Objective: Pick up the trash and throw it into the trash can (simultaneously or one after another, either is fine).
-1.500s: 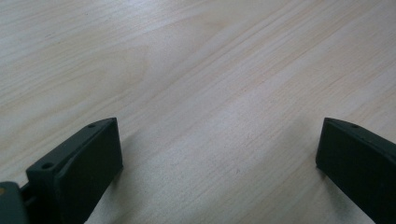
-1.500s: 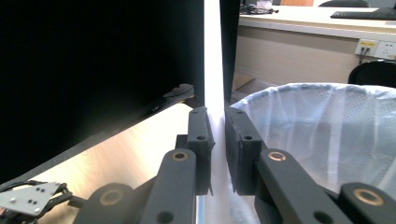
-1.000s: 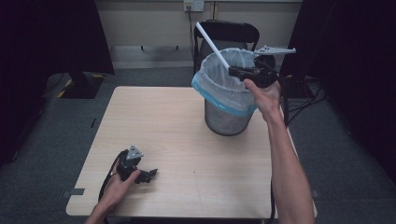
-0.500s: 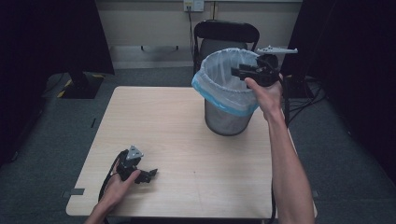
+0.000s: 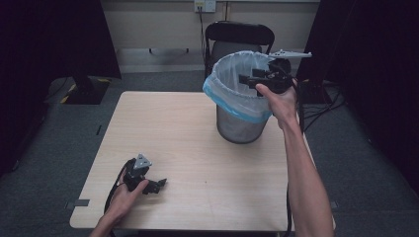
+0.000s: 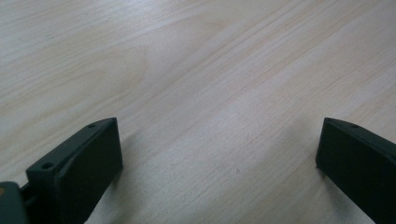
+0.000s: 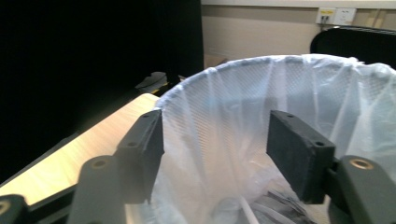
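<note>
While over the bin, right tool just opened, empty | left tool spread on table

A recording lab or studio, by the look of it: black curtains hang to both sides of the wooden table. Beyond the right gripper a black chair stands under a wall socket, and cables lie on grey carpet.

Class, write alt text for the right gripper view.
The right gripper, jaws just opened with nothing between them, hovers over a mesh bin lined with a white bag. A white stick lies inside.
</note>
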### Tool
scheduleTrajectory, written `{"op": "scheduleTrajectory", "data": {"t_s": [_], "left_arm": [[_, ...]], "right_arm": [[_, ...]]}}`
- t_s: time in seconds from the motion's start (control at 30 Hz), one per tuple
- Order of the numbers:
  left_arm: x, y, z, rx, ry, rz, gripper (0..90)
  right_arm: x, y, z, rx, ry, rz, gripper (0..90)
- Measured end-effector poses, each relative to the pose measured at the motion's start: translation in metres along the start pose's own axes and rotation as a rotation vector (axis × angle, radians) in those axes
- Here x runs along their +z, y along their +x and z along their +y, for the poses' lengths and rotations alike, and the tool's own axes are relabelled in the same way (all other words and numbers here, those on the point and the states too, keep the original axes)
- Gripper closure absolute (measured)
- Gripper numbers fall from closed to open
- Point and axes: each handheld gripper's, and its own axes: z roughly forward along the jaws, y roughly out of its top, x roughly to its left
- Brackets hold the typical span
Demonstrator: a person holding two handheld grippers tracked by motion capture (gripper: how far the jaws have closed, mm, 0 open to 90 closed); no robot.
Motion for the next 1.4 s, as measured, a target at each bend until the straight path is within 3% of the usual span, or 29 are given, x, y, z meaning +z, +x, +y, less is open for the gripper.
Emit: {"op": "scheduleTrajectory", "data": {"t_s": [0.3,0.53,0.8,0.93,1.17,1.4], "left_arm": [[0.0,0.0,0.0,-0.004,-0.002,0.0,0.0],[0.0,0.0,0.0,-0.002,-0.002,0.0,0.0],[0.0,0.0,0.0,0.001,0.001,0.0,0.0],[0.0,0.0,0.0,0.001,0.001,-0.001,0.0],[0.0,0.0,0.0,-0.003,-0.002,-0.001,0.0],[0.0,0.0,0.0,0.003,0.003,0.0,0.0]], "right_arm": [[-0.003,0.015,-0.002,-0.021,-0.011,0.013,26.5],[-0.003,0.023,-0.006,-0.006,-0.021,0.042,28.8],[-0.008,0.046,-0.012,-0.054,-0.024,0.063,31.8],[-0.012,0.059,-0.018,-0.07,-0.022,0.105,29.8],[-0.019,0.074,-0.03,-0.109,-0.008,0.105,27.5],[-0.023,0.083,-0.043,-0.119,0.016,0.104,24.7]]}}
